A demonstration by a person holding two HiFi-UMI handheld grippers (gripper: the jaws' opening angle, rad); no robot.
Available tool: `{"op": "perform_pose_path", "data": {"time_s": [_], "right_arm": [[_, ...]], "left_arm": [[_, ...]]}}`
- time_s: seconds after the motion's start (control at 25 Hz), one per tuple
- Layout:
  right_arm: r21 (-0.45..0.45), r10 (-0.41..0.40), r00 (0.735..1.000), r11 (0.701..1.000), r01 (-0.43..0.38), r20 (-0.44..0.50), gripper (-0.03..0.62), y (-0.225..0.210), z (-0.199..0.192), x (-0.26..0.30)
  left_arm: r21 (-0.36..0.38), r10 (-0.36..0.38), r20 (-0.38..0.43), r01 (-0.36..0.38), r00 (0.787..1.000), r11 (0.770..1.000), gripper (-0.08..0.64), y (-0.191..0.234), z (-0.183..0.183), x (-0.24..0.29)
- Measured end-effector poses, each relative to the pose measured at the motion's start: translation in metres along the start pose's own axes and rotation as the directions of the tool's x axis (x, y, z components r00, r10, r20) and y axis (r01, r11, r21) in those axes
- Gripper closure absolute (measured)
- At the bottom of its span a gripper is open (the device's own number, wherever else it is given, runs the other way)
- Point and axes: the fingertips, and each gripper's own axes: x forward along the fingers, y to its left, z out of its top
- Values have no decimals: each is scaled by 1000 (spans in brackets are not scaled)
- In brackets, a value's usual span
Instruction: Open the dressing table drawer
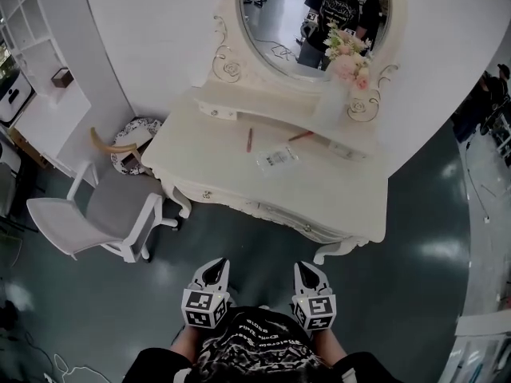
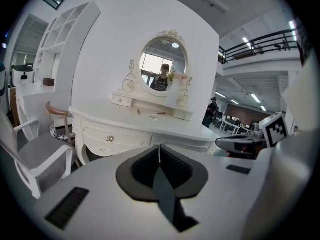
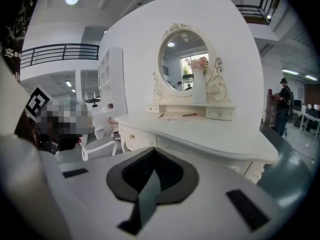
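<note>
The left gripper (image 1: 214,270) and right gripper (image 1: 310,273) are hovering clenched, gripping nothing; the dressing table drawer (image 1: 278,215) is sitting ahead, well apart.

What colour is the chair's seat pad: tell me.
The seat pad is grey; the head view shows it best.

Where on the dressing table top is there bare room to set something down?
The top's right front, between the packet and the right edge, is bare; so is the left front corner beside the chair. Clutter sits mid-back: packet and two pencils below the shelf.
</note>
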Motion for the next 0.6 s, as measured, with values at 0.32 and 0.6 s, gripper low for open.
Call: {"op": "perform_pose_path", "data": {"time_s": [0.32,0.6], "right_arm": [[7,-21,1000,1000,21,-2,581,-2,18,35],[10,-38,999,999,38,2,581,17,31,58]], "left_arm": [[-10,15,8,-15,1000,1000,538,36,18,14],[-1,-20,17,20,1000,1000,538,62,34,23]]}}
